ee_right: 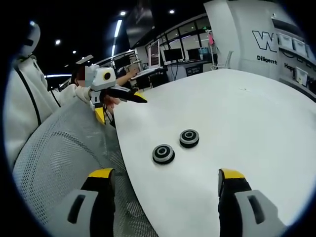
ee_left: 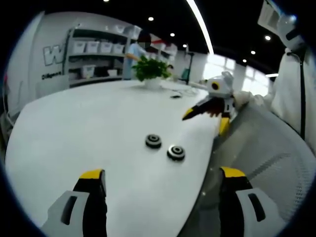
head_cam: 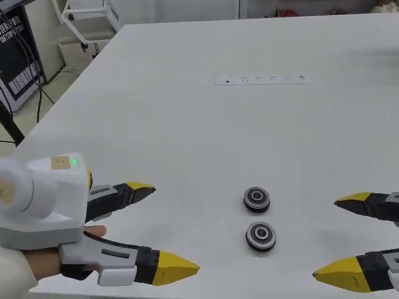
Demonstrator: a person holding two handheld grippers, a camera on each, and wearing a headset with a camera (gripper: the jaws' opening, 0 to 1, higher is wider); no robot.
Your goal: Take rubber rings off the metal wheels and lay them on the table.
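Matt white table (head_cam: pixel 187 124); 2 metal wheels (head_cam: pixel 257 199) wear black rubber rings (head_cam: pixel 249 237).

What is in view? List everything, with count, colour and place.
table: one, white, under everything
wheels: two, silver, near table edge, between the grippers
rings: two, black, on the wheels
strip: one, white, printed, farther across the table
plant: one, green, table's far end
chair: one, grey mesh, beside table edge
left gripper: yellow-tipped, open, empty
right gripper: yellow-tipped, open, empty
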